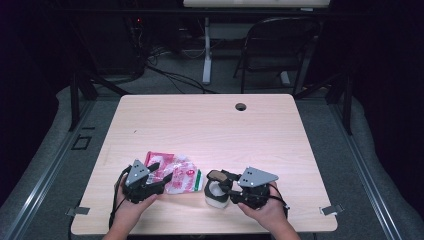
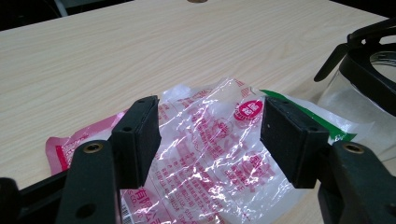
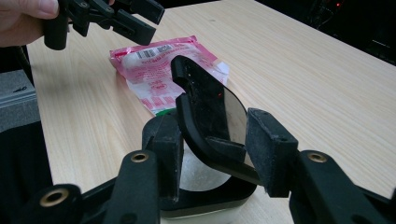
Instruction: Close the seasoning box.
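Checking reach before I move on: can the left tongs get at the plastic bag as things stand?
Probably yes. The left tongs hang open right over the plastic bag, which lies flat on the table with nothing on top of it; the glass pot stands off to the side, out of the way.

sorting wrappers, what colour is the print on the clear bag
Pink and red print on the clear bag, green at one edge; left gripper view.

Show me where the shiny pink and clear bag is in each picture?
High view: the bag lies low and left of middle, beside the left tongs.
Left gripper view: it spreads across the lower middle, behind the two black pads.
Right gripper view: it lies in the upper left, beyond the jug's open lid.
Shared landmark: the glass jug, right beside the bag.
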